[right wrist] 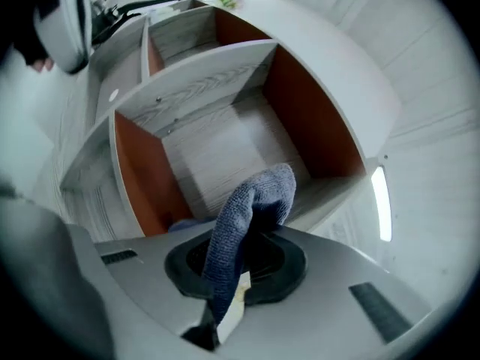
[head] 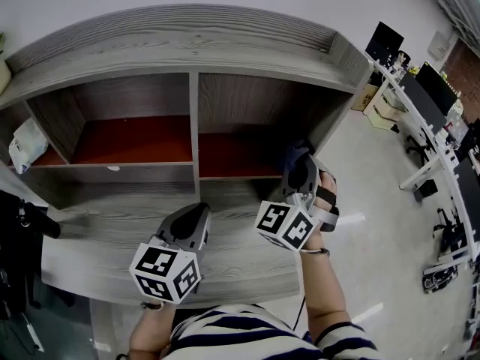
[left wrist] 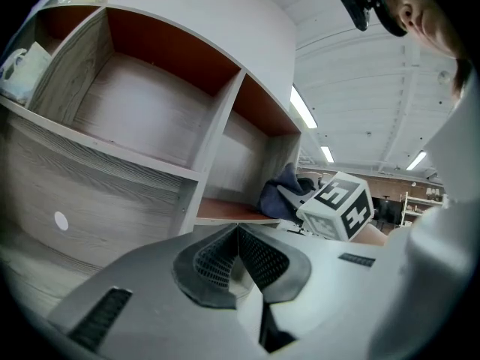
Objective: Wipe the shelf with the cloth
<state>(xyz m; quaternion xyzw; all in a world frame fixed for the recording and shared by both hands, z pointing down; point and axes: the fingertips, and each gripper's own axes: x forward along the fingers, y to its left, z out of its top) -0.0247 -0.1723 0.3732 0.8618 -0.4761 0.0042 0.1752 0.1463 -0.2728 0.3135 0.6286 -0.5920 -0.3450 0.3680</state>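
Since shelf needs wiping, right gripper pinches cloth by right cubby; left gripper, jaws shut, empty, hangs low.

The shelf shows matt grey wood grain, faintly rough, with smooth red-brown panels inside its compartments. The cloth is blue-grey with a nubbly pile, perhaps microfibre. The left gripper has a smooth matt grey plastic shell and dark ribbed pads.

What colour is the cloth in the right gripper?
The cloth is dusty blue, clearest in the right gripper view.
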